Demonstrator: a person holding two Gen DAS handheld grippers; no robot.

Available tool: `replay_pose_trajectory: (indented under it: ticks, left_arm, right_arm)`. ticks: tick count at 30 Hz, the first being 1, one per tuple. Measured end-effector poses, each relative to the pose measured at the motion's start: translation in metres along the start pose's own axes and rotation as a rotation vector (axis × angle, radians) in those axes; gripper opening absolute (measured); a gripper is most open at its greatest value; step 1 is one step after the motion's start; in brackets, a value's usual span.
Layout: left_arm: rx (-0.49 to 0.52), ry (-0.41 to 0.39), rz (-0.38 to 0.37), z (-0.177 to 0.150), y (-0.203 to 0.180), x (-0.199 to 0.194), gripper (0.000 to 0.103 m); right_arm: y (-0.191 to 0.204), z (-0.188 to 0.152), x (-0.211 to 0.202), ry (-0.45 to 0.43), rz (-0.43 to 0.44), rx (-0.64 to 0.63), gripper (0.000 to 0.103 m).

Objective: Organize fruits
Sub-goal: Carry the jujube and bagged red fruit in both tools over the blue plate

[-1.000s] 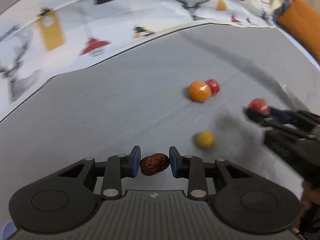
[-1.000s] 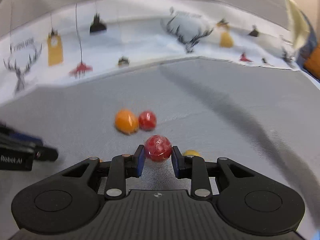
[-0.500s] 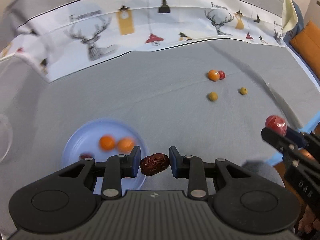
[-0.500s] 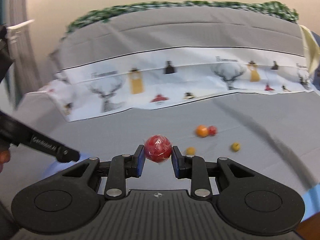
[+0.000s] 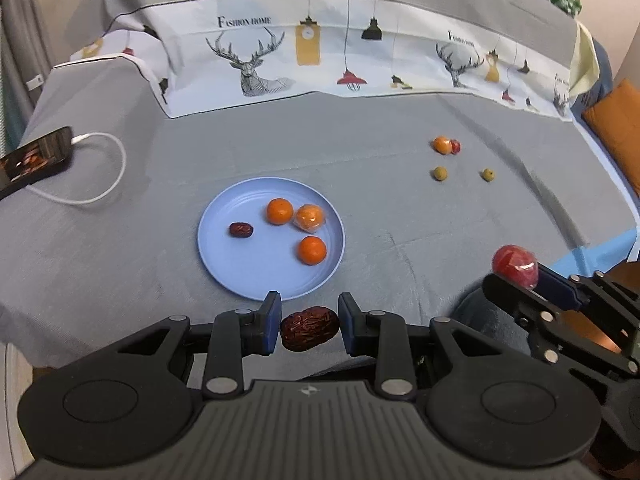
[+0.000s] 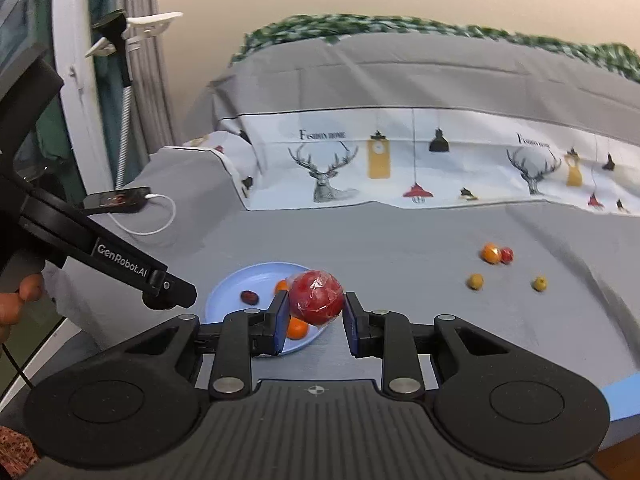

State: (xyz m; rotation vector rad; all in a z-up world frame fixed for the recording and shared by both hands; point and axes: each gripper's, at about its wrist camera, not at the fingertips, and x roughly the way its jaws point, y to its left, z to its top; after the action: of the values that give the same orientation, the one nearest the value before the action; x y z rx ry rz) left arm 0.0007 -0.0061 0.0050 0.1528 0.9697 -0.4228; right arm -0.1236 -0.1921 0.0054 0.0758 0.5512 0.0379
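My left gripper (image 5: 309,327) is shut on a dark red date (image 5: 309,328), held above the near edge of the grey cloth just in front of the blue plate (image 5: 224,264). The plate holds three orange fruits (image 5: 279,211) and another date (image 5: 241,230). My right gripper (image 6: 316,316) is shut on a wrapped red fruit (image 6: 316,298); it also shows at the right of the left wrist view (image 5: 515,266). An orange fruit (image 5: 441,145), a red one (image 5: 456,146) and two yellow-green ones (image 5: 440,173) lie far right on the cloth.
A phone (image 5: 36,156) with a white charging cable (image 5: 108,184) lies at the far left. A printed deer cloth (image 5: 360,64) runs along the back. An orange cushion (image 5: 616,128) sits at the far right. The cloth's front edge is close below both grippers.
Both grippers have pulled back and up from the loose fruits at the right, each carrying its fruit. The blue plate has come into full view in front of the left gripper.
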Motion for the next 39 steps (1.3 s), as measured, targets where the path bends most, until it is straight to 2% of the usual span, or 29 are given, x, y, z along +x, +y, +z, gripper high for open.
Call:
replay_pose_trajectory:
  ticks: [10,39]
  left_arm:
    - [-0.041,-0.036,0.0,-0.017,0.015,-0.021,0.034]
    - [-0.058,-0.034,0.004,-0.016,0.018,-0.017,0.034]
  right_arm:
    - [0.022,0.002,-0.008,-0.018,0.011,-0.051,0.03]
    - [0.021,-0.003,-0.002,-0.004,0.018,-0.052,0.03]
